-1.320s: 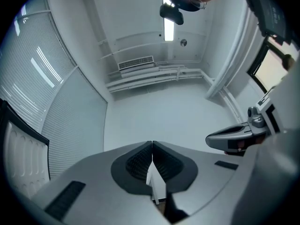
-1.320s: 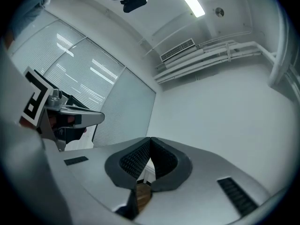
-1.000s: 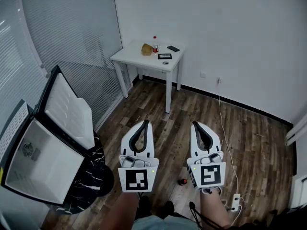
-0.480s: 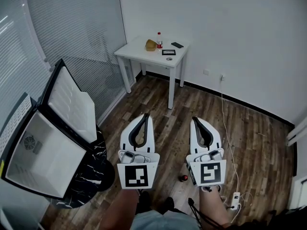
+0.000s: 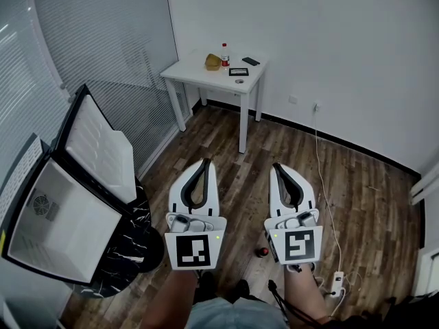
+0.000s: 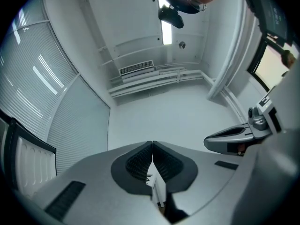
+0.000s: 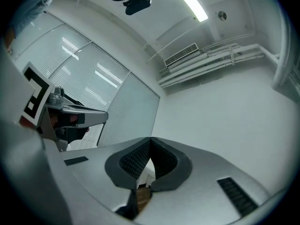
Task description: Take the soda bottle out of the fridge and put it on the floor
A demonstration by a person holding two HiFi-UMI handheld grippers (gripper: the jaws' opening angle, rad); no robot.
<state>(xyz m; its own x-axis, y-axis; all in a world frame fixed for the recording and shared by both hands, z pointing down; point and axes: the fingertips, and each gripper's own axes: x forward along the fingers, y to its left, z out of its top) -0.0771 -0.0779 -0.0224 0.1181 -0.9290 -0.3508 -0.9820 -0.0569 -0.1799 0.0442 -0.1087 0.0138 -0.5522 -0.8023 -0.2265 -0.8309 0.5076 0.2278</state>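
Note:
A small bottle with a red cap and red label [image 5: 224,55] stands on the white table [image 5: 206,82] in the far corner. The fridge [image 5: 62,225] stands at the left with its door [image 5: 99,149] swung wide; the white inside that shows holds nothing. My left gripper [image 5: 206,162] [image 6: 152,143] and right gripper [image 5: 276,165] [image 7: 150,139] hover side by side over the wooden floor. They point toward the table and are far from bottle and fridge. Both are shut with nothing between the pads.
On the table also lie a brown lump [image 5: 213,62], a phone [image 5: 251,61] and a black-framed item [image 5: 238,71]. A small red object [image 5: 262,253] lies on the floor between my arms. A white cable runs from the wall to a power strip [image 5: 336,284]. Blinds line the left wall.
The head view has shifted slightly. Both grippers stay shut and side by side in nearly the same place.

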